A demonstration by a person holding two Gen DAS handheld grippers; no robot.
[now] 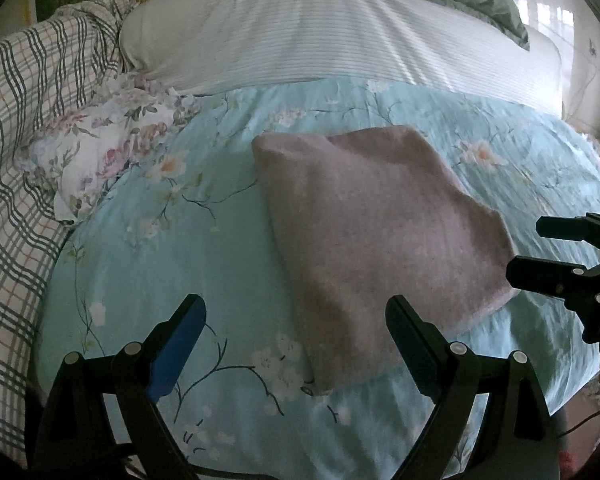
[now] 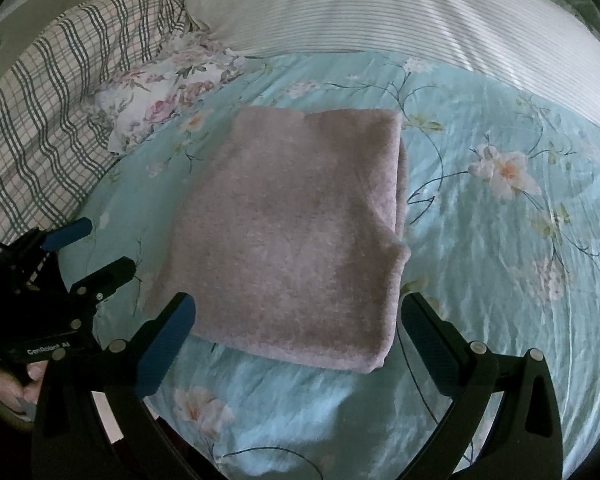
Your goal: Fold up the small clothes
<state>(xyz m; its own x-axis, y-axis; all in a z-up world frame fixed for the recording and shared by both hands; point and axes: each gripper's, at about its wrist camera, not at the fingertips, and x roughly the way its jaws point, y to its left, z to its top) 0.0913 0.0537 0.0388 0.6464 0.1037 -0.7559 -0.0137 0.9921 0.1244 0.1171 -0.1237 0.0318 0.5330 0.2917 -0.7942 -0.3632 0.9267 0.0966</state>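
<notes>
Nearest the cameras, the left claw [image 1: 296, 316] and the right claw [image 2: 298, 314] both hang with their fingers spread wide and nothing between them, just above the near edge of the pink cloth [image 2: 292, 232]. The cloth lies on the blue flowered bedspread [image 2: 500, 260] as a thick rectangle, apparently folded in layers already, though the blur hides how many. The fold seems nearly finished; a further halving would call for each claw to pinch a near corner and carry it across to the far edge. Beyond it lie a flowered pillow [image 1: 100, 152], a checked blanket [image 1: 28, 128] and a white striped cover [image 1: 300, 32].
</notes>
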